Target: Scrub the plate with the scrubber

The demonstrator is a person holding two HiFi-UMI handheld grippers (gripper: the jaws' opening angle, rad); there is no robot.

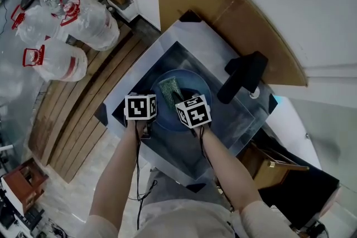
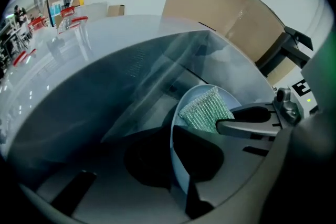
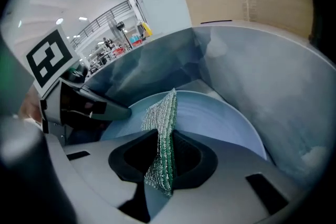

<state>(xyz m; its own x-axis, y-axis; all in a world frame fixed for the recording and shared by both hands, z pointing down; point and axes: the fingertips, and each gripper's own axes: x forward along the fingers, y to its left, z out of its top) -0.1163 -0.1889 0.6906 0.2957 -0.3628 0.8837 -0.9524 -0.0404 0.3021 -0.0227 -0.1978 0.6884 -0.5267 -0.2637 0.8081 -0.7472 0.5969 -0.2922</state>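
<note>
A light blue plate (image 1: 192, 82) stands tilted in the steel sink (image 1: 237, 117). In the left gripper view its rim (image 2: 176, 128) runs edge-on between the two jaws, so my left gripper (image 2: 173, 162) is shut on the plate at its near-left edge. A green mesh scrubber (image 3: 161, 136) stands pinched on edge in my right gripper (image 3: 164, 157), pressed against the plate's face (image 3: 215, 118). From above, the scrubber (image 1: 169, 88) lies on the plate just ahead of both marker cubes, left gripper (image 1: 148, 103) and right gripper (image 1: 187, 100) side by side.
A black faucet (image 1: 242, 76) overhangs the sink's right side. Cardboard (image 1: 223, 8) leans behind the sink. Large clear water jugs (image 1: 83, 19) lie on wooden boards (image 1: 83, 114) to the left. The sink walls (image 3: 262, 76) close in around both grippers.
</note>
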